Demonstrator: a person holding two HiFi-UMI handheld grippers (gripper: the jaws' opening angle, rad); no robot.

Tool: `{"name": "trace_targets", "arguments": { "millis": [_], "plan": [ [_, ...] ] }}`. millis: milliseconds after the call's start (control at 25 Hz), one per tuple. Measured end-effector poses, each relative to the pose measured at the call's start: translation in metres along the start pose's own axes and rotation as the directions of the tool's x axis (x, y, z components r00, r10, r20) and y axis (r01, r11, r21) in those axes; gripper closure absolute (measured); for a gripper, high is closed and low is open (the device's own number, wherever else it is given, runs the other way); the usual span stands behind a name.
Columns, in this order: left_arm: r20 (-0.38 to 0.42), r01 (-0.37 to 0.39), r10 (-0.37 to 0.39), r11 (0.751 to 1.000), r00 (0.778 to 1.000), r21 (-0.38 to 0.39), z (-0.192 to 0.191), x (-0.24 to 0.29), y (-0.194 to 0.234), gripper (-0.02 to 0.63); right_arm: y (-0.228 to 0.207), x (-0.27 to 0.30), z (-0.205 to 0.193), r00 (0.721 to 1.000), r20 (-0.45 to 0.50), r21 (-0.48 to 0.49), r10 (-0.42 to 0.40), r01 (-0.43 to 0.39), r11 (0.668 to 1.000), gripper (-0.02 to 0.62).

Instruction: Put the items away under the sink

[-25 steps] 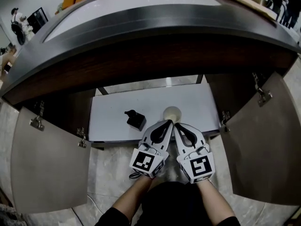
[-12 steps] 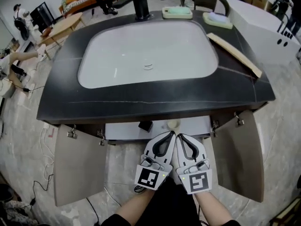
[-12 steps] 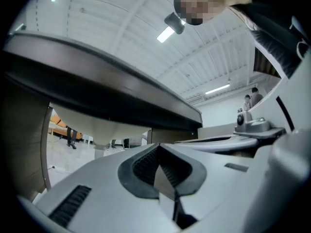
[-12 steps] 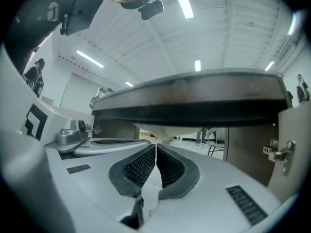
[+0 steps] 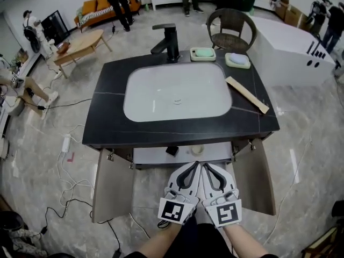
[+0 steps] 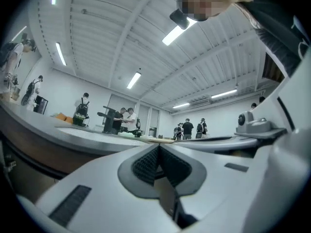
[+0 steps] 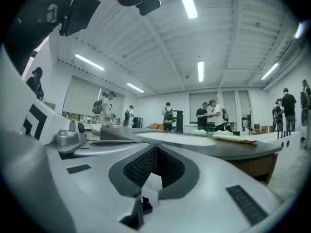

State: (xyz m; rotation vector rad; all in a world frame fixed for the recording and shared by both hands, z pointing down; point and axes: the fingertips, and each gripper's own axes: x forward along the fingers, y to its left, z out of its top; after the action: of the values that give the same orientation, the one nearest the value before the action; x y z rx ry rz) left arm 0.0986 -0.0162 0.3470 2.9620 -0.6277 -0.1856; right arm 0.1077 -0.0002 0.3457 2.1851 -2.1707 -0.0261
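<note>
In the head view the open cabinet under the black sink counter (image 5: 107,112) shows a white shelf (image 5: 150,155). On it stand a small black item (image 5: 172,150) and a cream round item (image 5: 197,150). My left gripper (image 5: 194,164) and right gripper (image 5: 205,165) are side by side just in front of the cabinet, both shut with nothing between the jaws. In the left gripper view the left gripper (image 6: 158,146) looks level across the counter top. The right gripper view shows the right gripper (image 7: 155,146) level with the counter too.
Both cabinet doors (image 5: 112,184) (image 5: 251,173) hang open to either side of me. On the counter are a black faucet (image 5: 166,41), two soap dishes (image 5: 203,53) (image 5: 237,59) and a wooden strip (image 5: 246,94). Cables (image 5: 64,171) lie on the floor at left. People stand at the back.
Both grippers and the head camera have risen from shelf height to above the counter. The whole sink top has come into view, and the two items stay on the shelf.
</note>
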Motion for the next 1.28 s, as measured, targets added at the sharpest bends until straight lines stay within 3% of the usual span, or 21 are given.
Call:
{"name": "trace_targets", "arguments": {
  "millis": [480,840,1280],
  "plan": [
    [0.007,-0.017,0.017,1.0,1.0,0.02,0.143,-0.038,-0.047,0.598,0.027,-0.052,0.143,0.999,0.008,0.002,0.032,-0.032,0.999,0.56],
    [-0.021,-0.046,0.046,0.999,0.999,-0.014,0.183,-0.057,-0.07,0.598,0.037,-0.08,0.187,0.997,0.005,0.0,0.078,-0.078,0.997,0.56],
    [-0.023,-0.08,0.081,0.996,0.996,0.038,0.211,-0.055,-0.064,0.598,0.041,-0.072,0.215,0.995,0.032,-0.006,0.095,-0.095,0.995,0.56]
  ]
}}
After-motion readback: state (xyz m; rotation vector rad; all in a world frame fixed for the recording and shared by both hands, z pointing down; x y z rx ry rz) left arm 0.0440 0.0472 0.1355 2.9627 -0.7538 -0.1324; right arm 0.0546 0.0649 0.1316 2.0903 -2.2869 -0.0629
